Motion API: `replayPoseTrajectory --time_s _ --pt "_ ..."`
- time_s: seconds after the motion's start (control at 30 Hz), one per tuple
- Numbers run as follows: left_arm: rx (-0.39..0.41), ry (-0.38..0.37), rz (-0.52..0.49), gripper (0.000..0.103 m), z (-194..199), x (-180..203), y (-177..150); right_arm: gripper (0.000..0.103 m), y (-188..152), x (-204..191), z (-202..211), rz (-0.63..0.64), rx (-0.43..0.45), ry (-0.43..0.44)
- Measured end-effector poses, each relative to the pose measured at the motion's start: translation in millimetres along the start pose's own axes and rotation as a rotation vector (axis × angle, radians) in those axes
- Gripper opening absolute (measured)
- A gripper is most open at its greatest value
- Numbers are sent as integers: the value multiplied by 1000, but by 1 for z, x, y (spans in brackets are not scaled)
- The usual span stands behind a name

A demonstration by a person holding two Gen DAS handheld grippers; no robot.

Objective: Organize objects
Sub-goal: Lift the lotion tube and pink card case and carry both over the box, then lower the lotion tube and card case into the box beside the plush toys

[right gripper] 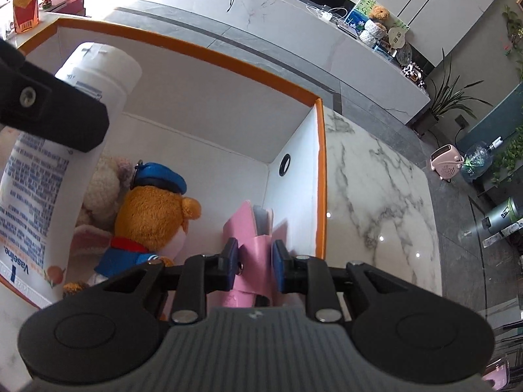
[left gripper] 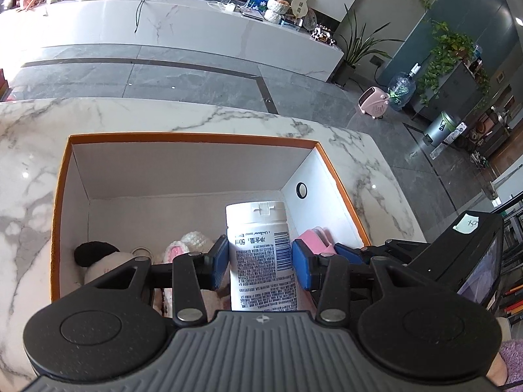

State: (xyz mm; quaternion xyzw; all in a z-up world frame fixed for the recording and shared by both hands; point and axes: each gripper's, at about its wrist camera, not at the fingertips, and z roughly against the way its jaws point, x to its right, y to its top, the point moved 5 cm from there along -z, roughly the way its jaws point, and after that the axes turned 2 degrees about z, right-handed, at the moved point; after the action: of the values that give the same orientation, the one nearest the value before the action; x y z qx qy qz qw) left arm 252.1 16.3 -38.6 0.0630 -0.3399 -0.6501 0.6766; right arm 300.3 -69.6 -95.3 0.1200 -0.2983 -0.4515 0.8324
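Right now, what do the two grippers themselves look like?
Both match: the left gripper and right gripper have blue pads on black jointed links with silver rivets, two round black discs, and a ribbed grey centre plate. The right gripper's body carries a small white sticker with handwriting. A fuzzy lilac sleeve shows at the edge.

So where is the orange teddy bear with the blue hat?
The orange plush teddy bear in a blue hat lies inside the orange-rimmed white cardboard box, left of the pink case in the right-wrist view, beside a cream plush toy.
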Motion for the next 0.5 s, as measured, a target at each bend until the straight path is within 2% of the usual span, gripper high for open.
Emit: replayPoseTrajectory --time_s 0.13,0.2,0.27,0.33,0.5 --pt "0 8 -5 49 -2 2 -2 26 0 1 3 6 4 11" --pt "-2 8 -3 49 -3 2 -1 38 0 1 8 11 24 11" --pt "-7 10 1 49 -4 1 -1 43 1 1 13 12 43 17" --pt "-15 8 4 49 -7 1 -1 53 3 1 19 3 63 25" --pt "-51 -11 16 50 -18 1 -9 55 3 7 27 -25 84 63"
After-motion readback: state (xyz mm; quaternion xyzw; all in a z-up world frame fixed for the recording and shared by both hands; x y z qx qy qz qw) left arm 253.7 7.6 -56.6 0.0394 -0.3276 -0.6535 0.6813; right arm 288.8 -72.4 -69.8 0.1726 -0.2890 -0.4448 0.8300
